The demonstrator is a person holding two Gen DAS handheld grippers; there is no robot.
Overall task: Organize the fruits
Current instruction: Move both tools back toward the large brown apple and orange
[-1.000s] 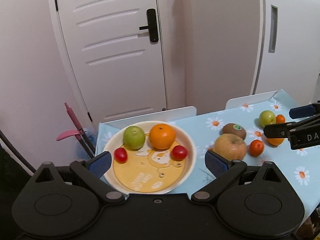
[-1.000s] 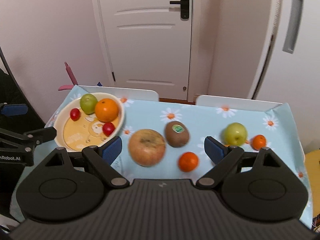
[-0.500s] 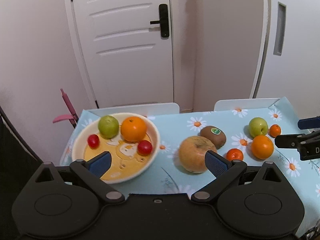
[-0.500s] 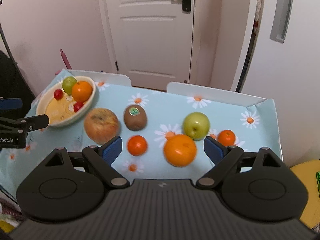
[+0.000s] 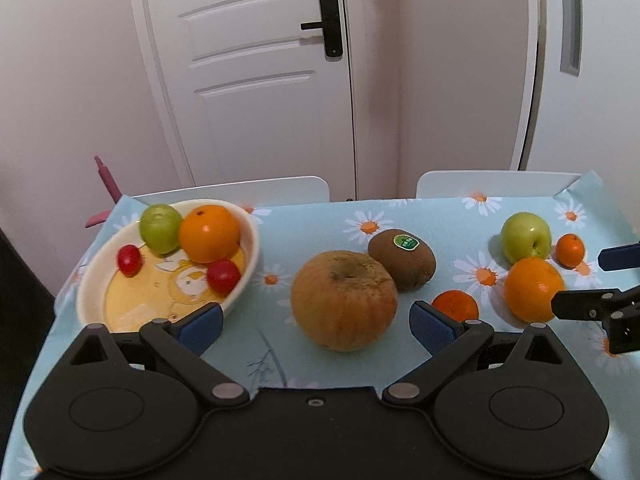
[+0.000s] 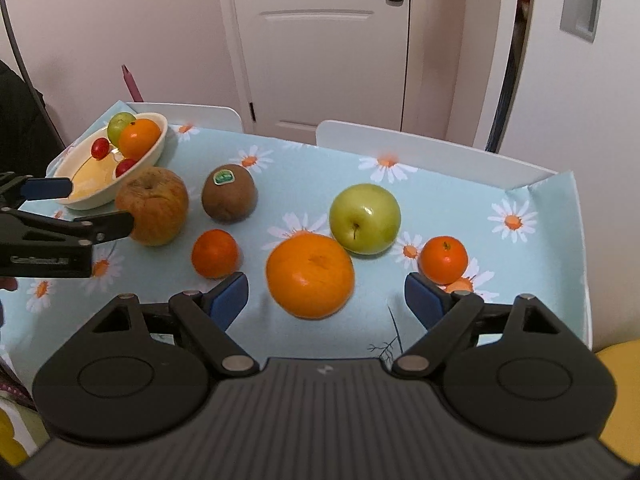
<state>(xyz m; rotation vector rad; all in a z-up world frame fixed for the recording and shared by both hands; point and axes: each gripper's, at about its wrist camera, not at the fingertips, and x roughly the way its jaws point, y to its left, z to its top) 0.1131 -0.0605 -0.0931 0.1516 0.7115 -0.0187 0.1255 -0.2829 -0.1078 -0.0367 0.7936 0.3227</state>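
- The right gripper [image 6: 326, 294] has its blue-padded fingers [image 6: 228, 294] spread wide and empty, lined up on the large orange [image 6: 310, 275] that sits on the surface [image 6: 320, 164] just ahead of them.
- The left gripper [image 5: 316, 322] is likewise spread and holding nothing, facing the big russet apple [image 5: 344, 300].
- Step in hand, as I judge it: picking the next loose fruit for the bowl [image 5: 250, 256], which already holds an orange, a green fruit and two small red ones.
- Next move likely calls for easing the right fingers down either side of the large orange, then closing gently so it does not roll.
- Loose on the cloth besides: kiwi [image 6: 229, 199], green apple [image 6: 365, 219], two mandarins [image 6: 216, 253] [image 6: 443, 260].
- Hard to tell: whether the small red fruits are tomatoes or cherries; the surface's near edge is hidden behind both gripper bodies.
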